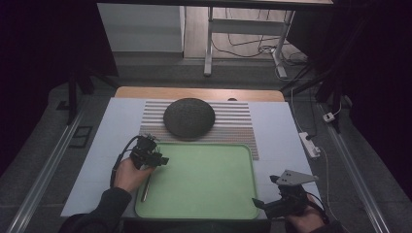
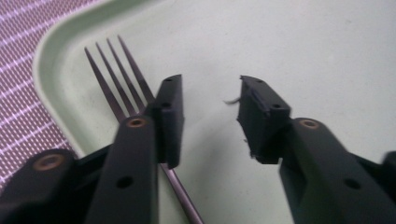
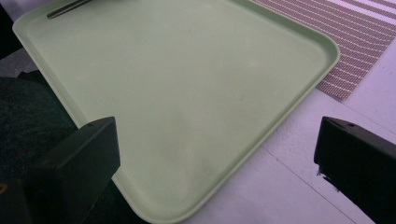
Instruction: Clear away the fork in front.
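A dark metal fork (image 2: pixel 112 70) lies along the left edge of a pale green tray (image 2: pixel 46 70), tines toward the tray's far left corner. My left gripper (image 2: pixel 210 93) hovers low over it with its jaws apart; the fork's neck runs under the left jaw, outside the gap. From above, the left gripper (image 1: pixel 163 159) is at the tray's (image 1: pixel 204 216) left rim, with the fork's handle (image 1: pixel 145 189) trailing toward me. My right gripper (image 1: pixel 260 204) sits at the tray's near right corner. Its jaws (image 3: pixel 215 154) stand wide apart with nothing in them, and the fork's handle (image 3: pixel 65 8) lies far off.
A dark round domed object (image 1: pixel 189 118) rests on a striped placemat (image 1: pixel 233 128) just behind the tray. A white power strip (image 1: pixel 309 144) lies off the table's right edge. The white tabletop (image 1: pixel 111 141) borders the tray on both sides.
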A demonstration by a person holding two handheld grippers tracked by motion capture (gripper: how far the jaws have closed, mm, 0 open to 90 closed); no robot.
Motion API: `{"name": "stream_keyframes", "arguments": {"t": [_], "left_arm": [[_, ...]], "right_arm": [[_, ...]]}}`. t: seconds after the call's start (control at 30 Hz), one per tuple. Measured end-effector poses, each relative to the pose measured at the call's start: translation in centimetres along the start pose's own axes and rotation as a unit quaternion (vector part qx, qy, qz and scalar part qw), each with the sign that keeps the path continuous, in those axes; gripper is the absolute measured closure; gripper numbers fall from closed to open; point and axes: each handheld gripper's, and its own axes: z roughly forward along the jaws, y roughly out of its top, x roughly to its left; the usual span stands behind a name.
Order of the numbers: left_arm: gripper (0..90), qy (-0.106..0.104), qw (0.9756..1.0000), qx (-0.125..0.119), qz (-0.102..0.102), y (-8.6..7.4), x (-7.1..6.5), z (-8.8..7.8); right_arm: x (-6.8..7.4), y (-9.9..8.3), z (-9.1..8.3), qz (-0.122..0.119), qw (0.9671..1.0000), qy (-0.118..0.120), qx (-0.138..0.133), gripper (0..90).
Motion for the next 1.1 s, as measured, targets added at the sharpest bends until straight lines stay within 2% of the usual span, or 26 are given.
{"name": "stream_keyframes", "arguments": {"t": [0.1,0.17,0.23,0.47,0.57,0.63,0.8,0.9,1.1], "left_arm": [[41.2,0.015,0.9992,-0.013,0.034,-0.1,-0.5,-0.3],[32.9,0.018,0.9985,-0.017,0.048,-0.1,-0.8,-0.5],[27.0,0.011,0.9982,-0.023,0.054,-0.2,-1.0,-0.7],[11.1,-0.017,0.9969,-0.054,0.054,-1.0,-1.6,-2.5],[6.6,-0.032,0.9955,-0.07,0.056,-1.6,-1.6,-3.5],[4.1,-0.035,0.9943,-0.081,0.06,-2.0,-1.5,-4.2],[0.6,-0.049,0.9917,-0.107,0.054,-3.1,-1.1,-5.7],[0.0,-0.053,0.9903,-0.116,0.055,-3.9,-1.1,-6.3],[0.0,-0.056,0.9893,-0.125,0.051,-5.8,-1.1,-7.4]], "right_arm": [[0.0,0.0,0.0,0.001,1.0,0.001,0.001,0.2],[0.0,0.0,0.0,0.0,1.0,0.001,0.001,0.2],[0.0,0.0,0.0,0.0,1.0,0.001,0.002,0.2],[0.0,0.0,0.0,0.001,1.0,0.002,0.002,0.2],[0.0,0.0,0.0,0.001,1.0,0.002,0.002,0.2],[0.0,0.0,0.1,0.002,1.0,0.002,0.003,0.2],[0.0,0.1,0.1,0.002,1.0,0.0,0.006,0.2],[0.0,0.1,0.1,0.003,1.0,0.002,0.005,0.2],[-0.1,0.0,0.1,0.01,0.9999,0.005,0.006,0.1]]}}
